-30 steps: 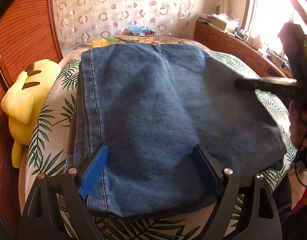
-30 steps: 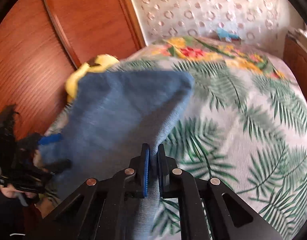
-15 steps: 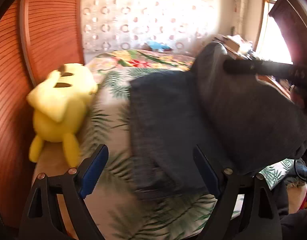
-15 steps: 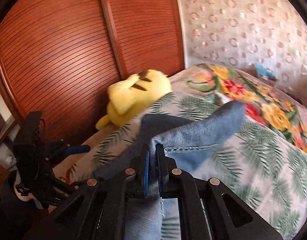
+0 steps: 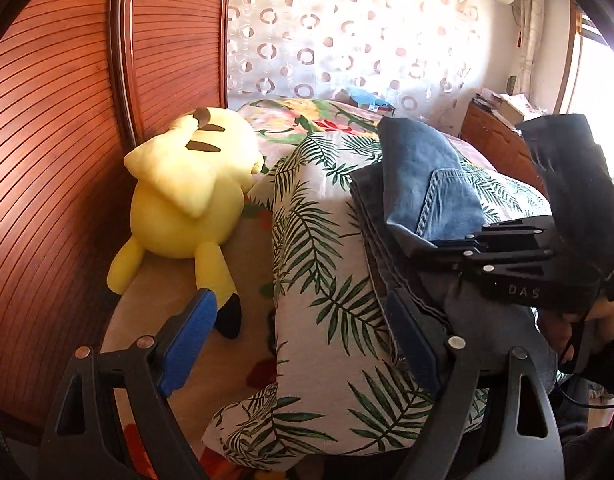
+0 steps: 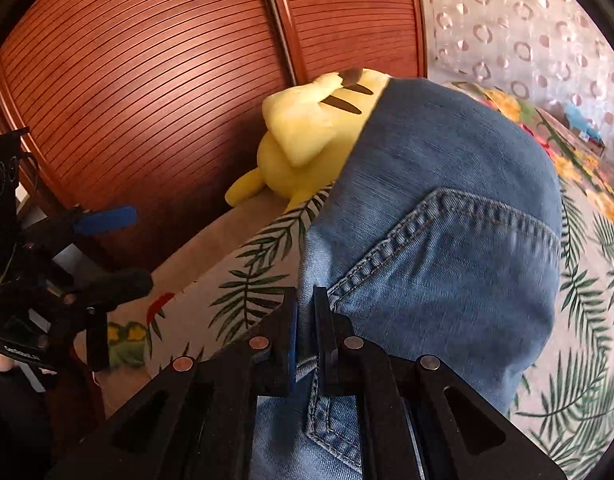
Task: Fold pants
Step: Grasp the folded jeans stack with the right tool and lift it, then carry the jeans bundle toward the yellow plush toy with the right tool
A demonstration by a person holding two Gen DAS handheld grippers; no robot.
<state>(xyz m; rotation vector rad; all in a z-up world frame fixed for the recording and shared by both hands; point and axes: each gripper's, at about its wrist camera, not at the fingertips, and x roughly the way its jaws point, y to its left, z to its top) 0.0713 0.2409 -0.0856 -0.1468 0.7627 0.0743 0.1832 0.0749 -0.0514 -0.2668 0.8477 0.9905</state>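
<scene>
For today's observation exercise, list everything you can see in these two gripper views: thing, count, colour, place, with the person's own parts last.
jeans: one, blue denim, on the bed, one part lifted.
plush toy: one, yellow, on the bed beside the wardrobe.
bed cover: one, white with green palm leaves.
wardrobe: one, reddish-brown slatted doors, behind the toy.
curtain: one, pale with ring pattern, far end of the bed.
blue object: one, far end of the bed, too small to tell.
left gripper: black, blue pads, open, empty.
right gripper: black, shut on the jeans.
hand: one, under the right gripper.

Plush left of pants on bed.
</scene>
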